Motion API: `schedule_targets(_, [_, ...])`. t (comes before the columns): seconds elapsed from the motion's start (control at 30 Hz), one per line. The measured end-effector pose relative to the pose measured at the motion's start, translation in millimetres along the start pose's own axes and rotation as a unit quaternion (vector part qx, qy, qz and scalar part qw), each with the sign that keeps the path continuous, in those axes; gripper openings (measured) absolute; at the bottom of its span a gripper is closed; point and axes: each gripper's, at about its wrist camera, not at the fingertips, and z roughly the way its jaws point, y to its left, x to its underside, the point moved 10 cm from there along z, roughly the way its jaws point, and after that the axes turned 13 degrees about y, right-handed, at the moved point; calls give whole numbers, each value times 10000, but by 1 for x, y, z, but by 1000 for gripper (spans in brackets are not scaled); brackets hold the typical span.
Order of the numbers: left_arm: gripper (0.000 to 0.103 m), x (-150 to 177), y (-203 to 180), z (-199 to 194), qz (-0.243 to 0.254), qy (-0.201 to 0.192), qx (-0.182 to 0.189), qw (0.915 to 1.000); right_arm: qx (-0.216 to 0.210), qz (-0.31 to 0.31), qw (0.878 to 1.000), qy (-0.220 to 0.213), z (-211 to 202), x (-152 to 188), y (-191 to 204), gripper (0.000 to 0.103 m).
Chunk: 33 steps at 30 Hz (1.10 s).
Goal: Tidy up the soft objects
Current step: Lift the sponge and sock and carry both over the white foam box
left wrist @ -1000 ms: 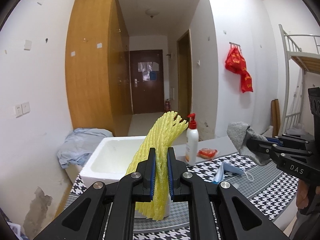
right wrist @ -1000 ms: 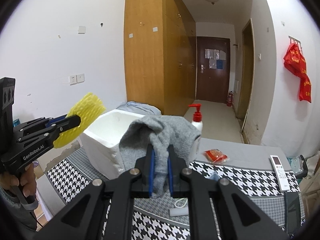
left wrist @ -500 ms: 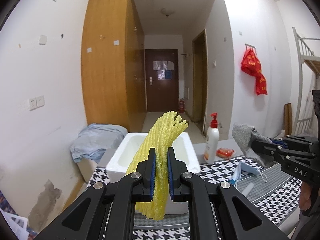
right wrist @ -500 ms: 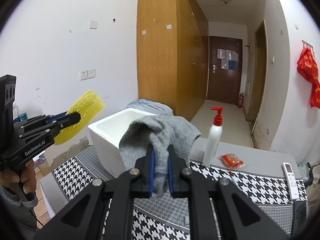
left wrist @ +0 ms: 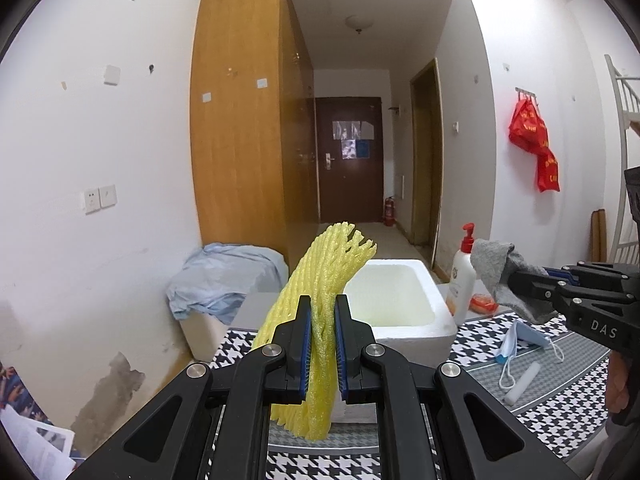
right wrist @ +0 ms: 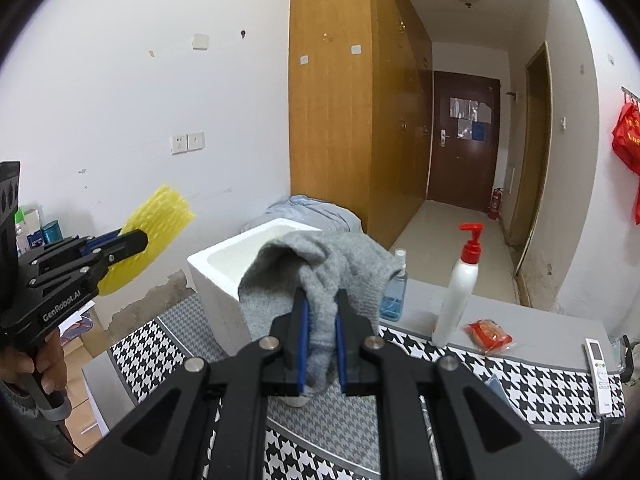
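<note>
My left gripper [left wrist: 322, 344] is shut on a yellow foam net sleeve [left wrist: 320, 280], held in the air in front of a white foam box [left wrist: 412, 332] on the houndstooth table. The sleeve also shows in the right wrist view [right wrist: 156, 224], left of the box [right wrist: 216, 276]. My right gripper [right wrist: 320, 344] is shut on a grey knitted cloth [right wrist: 320, 268], held above the table near the box. In the left wrist view the cloth [left wrist: 496, 272] and right gripper [left wrist: 532, 280] are at the right.
A white pump bottle [right wrist: 460, 292], a small clear bottle [right wrist: 394, 292], a red packet [right wrist: 488, 332] and a remote [right wrist: 598, 376] lie on the table [right wrist: 520, 376]. A blue face mask [left wrist: 524, 340] and white tube [left wrist: 520, 382] lie right. A blue cloth heap [left wrist: 224, 276] is behind.
Both grippers have swung left and moved back from the table with their loads still gripped. The foam box now sits right of the yellow sleeve in the left wrist view.
</note>
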Motion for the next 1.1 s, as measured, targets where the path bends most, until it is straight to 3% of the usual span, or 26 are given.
schedule_targets(0.33, [11,3,21,2,-142,-67,-380,9992,58,-211,9997,116,15,-13,13,15])
schedule_targets(1.1, [11,16,45,15,-384,83,-510,9979,-165,-614,9979,143,54,-48,40,15])
